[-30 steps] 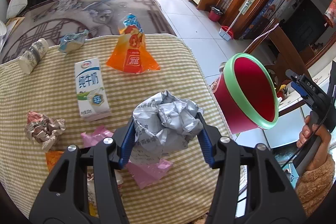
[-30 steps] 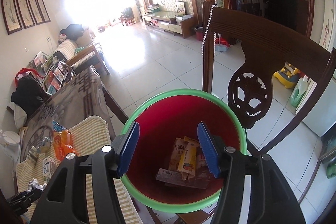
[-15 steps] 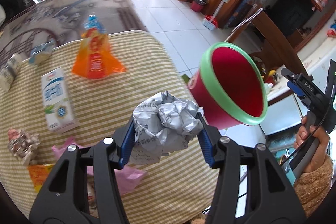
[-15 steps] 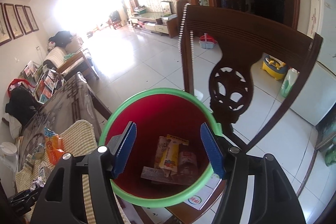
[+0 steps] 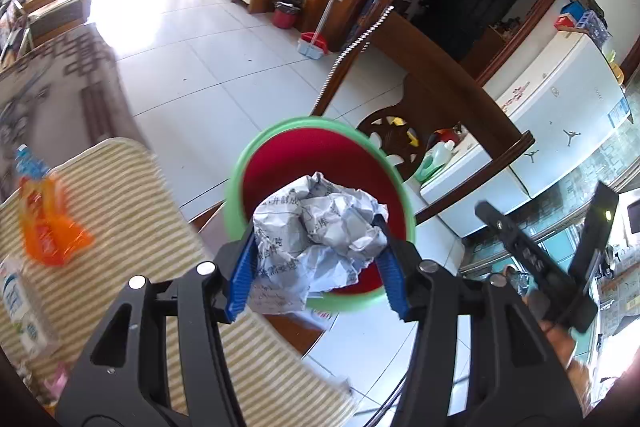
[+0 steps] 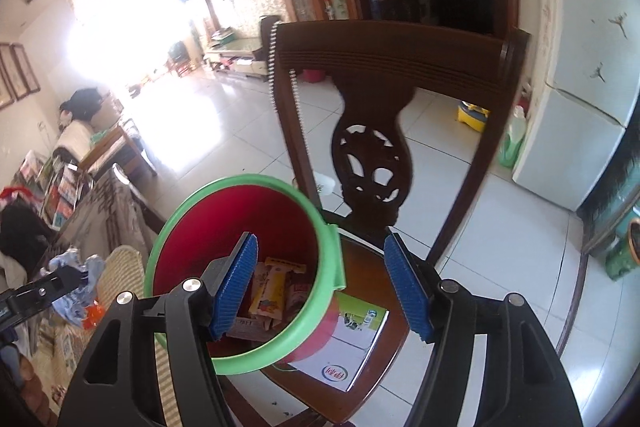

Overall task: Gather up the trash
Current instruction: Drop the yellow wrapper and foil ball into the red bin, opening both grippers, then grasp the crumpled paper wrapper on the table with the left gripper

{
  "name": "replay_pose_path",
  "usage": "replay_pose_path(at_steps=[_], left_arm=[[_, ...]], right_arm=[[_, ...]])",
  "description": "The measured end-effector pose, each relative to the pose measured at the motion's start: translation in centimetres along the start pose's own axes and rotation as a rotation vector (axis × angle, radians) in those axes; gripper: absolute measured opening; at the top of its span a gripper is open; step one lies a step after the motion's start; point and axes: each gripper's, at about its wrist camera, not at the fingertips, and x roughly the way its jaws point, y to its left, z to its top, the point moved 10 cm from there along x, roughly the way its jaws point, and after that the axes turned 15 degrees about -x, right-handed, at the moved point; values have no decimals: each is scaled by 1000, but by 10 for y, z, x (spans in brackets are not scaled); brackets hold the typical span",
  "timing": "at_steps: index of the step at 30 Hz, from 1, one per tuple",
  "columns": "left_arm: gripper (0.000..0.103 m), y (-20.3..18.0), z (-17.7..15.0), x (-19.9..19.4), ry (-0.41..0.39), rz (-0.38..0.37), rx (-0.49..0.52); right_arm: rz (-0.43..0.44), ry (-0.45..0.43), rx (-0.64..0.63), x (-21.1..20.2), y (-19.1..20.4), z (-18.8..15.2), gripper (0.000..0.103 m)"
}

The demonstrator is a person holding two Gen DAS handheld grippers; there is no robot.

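We see the left tool (image 5: 316,267) clamped on a crumpled paper ball (image 5: 316,231), its 2 blue pads (image 5: 242,277) pressing the ball from 9 and 3 o'clock. In the left wrist view the ball sits in front of the mouth of the red bin (image 5: 320,155) with its green rim; we cannot tell whether it is over the opening or only in line with it. The striped table (image 5: 120,195) lies at 8 o'clock of the bin, carrying an orange pouch (image 5: 50,231) and a milk carton (image 5: 20,311) near the 9 o'clock edge of the view, both blurred.

In the right wrist view the right tool (image 6: 324,287) is wide and holds nothing. Its left pad (image 6: 236,283) shows in front of the bin's (image 6: 248,211) inside, its right pad outside the rim at 3 o'clock. We see several wrappers (image 6: 272,287) lying at the bottom of the bin. The bin stands on the seat of a dark wooden chair (image 6: 392,75), beside a flat printed carton (image 6: 344,347) at 5 o'clock of it. The chair back rises at 12 o'clock. At 9 o'clock of this view the left tool (image 6: 60,281) appears small with the paper (image 6: 86,267), beside the bin's rim
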Motion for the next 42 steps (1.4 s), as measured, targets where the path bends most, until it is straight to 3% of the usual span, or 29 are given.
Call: replay_pose_path(at_steps=[4, 6, 14, 21, 30, 42], left_arm=[[58, -26, 19, 25, 22, -30, 15], [76, -31, 21, 31, 34, -30, 16], [76, -6, 14, 12, 23, -21, -11], [76, 29, 5, -22, -16, 24, -39], [76, 95, -16, -67, -85, 101, -148], [76, 240, -60, -149, -187, 285, -422]], right_arm=[[-10, 1, 9, -4, -7, -2, 64], [-14, 5, -4, -6, -4, -4, 64], [17, 22, -1, -4, 5, -7, 65], [78, 19, -53, 2, 40, -1, 65], [168, 43, -145, 10, 106, -6, 66], [323, 132, -344, 12, 225, -46, 70]])
